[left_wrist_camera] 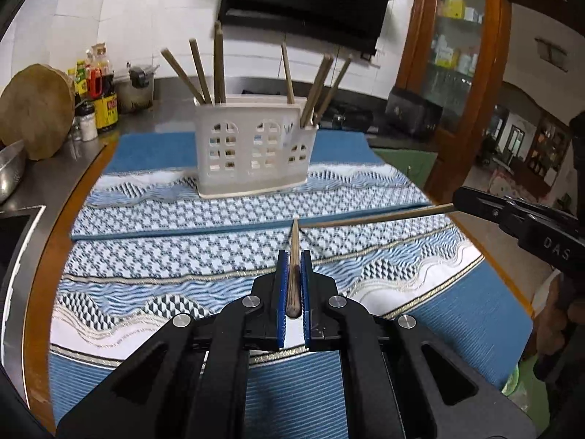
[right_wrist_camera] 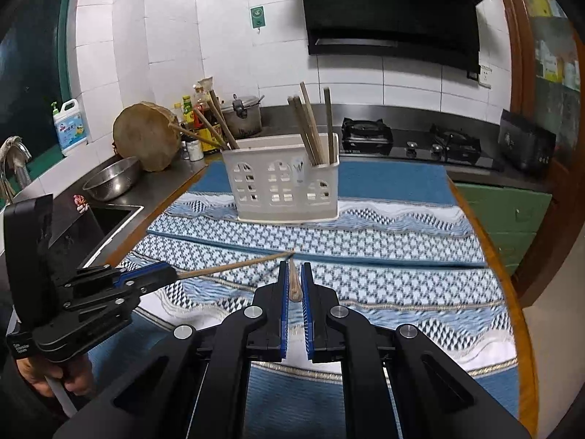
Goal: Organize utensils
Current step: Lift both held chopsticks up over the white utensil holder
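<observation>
Above the patterned mat [left_wrist_camera: 182,226], both grippers' fingers pinch one chopstick each, left gripper [left_wrist_camera: 294,256] and right gripper [right_wrist_camera: 294,267], tips crossed, likely bound for the white holder [left_wrist_camera: 254,150].

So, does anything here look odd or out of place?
Nothing spilled or broken. The chopsticks in the white holder lean apart at different angles. Each tongs, left and right, holds one chopstick, and their tips meet above the mat.

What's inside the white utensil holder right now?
The white utensil holder has chopsticks standing in it: one cluster at its left end and another at its right end. Its perforated wall hides their lower ends and anything on the bottom.
</observation>
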A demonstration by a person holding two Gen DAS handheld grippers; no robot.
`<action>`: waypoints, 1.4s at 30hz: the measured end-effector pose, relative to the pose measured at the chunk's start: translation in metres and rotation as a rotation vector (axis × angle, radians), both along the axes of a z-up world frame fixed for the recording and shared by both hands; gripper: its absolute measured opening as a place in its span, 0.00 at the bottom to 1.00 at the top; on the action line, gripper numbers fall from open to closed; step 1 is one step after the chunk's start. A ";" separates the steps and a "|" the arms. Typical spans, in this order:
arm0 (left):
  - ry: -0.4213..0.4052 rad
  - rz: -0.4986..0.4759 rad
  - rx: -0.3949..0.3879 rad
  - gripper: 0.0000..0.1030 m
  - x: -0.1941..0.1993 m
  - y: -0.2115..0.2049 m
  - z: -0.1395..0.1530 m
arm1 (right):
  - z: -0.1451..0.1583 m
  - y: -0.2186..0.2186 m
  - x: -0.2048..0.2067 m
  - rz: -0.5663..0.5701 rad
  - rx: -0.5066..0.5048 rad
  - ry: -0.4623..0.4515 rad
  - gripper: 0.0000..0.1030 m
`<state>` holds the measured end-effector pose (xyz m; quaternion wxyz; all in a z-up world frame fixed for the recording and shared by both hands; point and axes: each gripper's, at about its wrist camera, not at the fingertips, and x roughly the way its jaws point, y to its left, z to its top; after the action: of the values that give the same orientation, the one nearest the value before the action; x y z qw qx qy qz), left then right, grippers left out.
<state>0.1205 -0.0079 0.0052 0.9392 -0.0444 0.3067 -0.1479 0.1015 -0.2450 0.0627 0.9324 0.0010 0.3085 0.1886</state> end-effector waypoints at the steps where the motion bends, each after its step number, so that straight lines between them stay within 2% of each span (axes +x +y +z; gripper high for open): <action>1: -0.013 0.002 -0.005 0.05 -0.001 0.002 0.003 | 0.004 0.001 0.002 0.005 -0.002 -0.004 0.07; 5: -0.042 0.001 -0.011 0.05 -0.003 0.006 0.010 | 0.018 0.004 0.013 0.024 -0.005 -0.010 0.07; 12: -0.044 0.002 -0.036 0.05 0.009 0.015 0.017 | 0.041 0.011 0.035 0.041 -0.043 -0.030 0.06; 25: -0.059 0.002 -0.039 0.06 0.040 0.014 0.036 | 0.129 0.001 0.106 -0.017 -0.063 -0.135 0.06; 31: -0.070 0.006 -0.033 0.06 0.048 0.012 0.041 | 0.158 0.002 0.135 -0.025 -0.014 -0.170 0.06; 36: -0.074 0.010 -0.025 0.07 0.054 0.013 0.043 | 0.169 0.014 0.152 -0.022 -0.014 -0.200 0.06; 42: -0.079 0.011 -0.009 0.07 0.060 0.012 0.047 | 0.158 0.036 0.179 -0.026 -0.099 -0.198 0.06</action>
<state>0.1806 0.0043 0.0520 0.9512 -0.0446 0.2684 -0.1457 0.2805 -0.2089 0.2210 0.9596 -0.0596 0.2236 0.1600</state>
